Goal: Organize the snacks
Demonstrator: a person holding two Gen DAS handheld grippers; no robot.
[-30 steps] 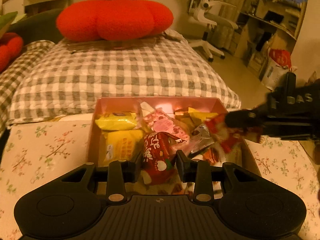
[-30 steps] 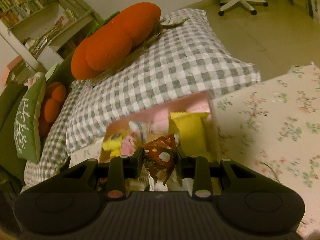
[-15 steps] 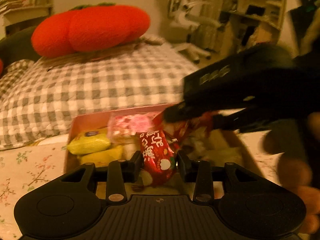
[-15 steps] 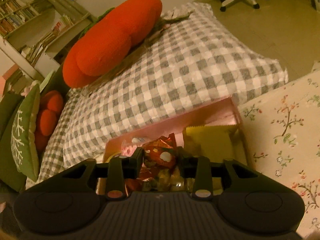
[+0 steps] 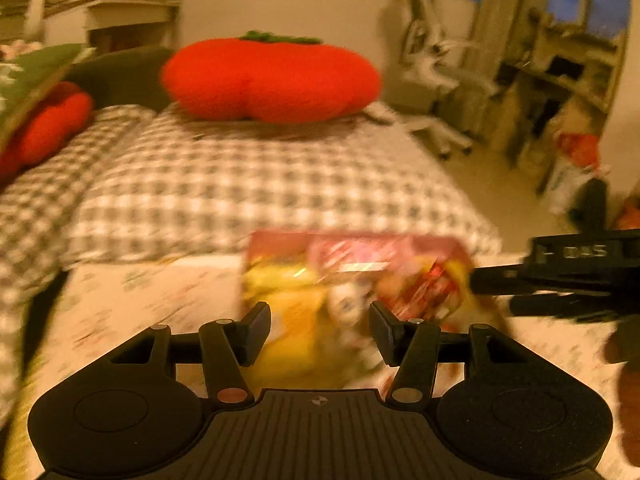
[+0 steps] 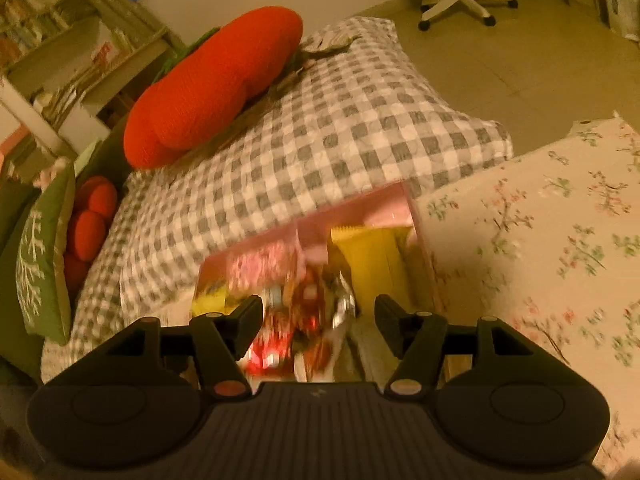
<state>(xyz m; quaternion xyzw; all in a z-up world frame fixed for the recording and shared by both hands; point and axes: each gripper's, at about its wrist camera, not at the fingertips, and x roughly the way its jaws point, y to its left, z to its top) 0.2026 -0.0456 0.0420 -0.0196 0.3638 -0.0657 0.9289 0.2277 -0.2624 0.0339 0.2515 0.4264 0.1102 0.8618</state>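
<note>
A pink box point(image 5: 280, 240) point(image 6: 360, 208) full of snack packets sits on the floral cloth. Both views are blurred. My left gripper point(image 5: 320, 330) is open and empty just above the box's near side, over yellow packets point(image 5: 296, 312). My right gripper point(image 6: 318, 328) is open over the box; red packets point(image 6: 304, 312) lie loose in the box between its fingers, and a yellow packet point(image 6: 368, 252) lies beyond. In the left wrist view the right gripper point(image 5: 500, 288) reaches in from the right, beside a red packet point(image 5: 424, 292).
A floral tablecloth point(image 6: 540, 240) point(image 5: 140, 304) lies around the box. Behind it is a grey checked cushion point(image 5: 240, 184) point(image 6: 320, 140) with a red tomato pillow point(image 5: 268, 76) point(image 6: 216, 84). An office chair point(image 5: 436, 72) and shelves point(image 5: 560, 80) stand at the back right.
Both grippers have opened and dropped their red packets into the box. The left gripper has swung left and back. The right gripper has pulled back to the right.
</note>
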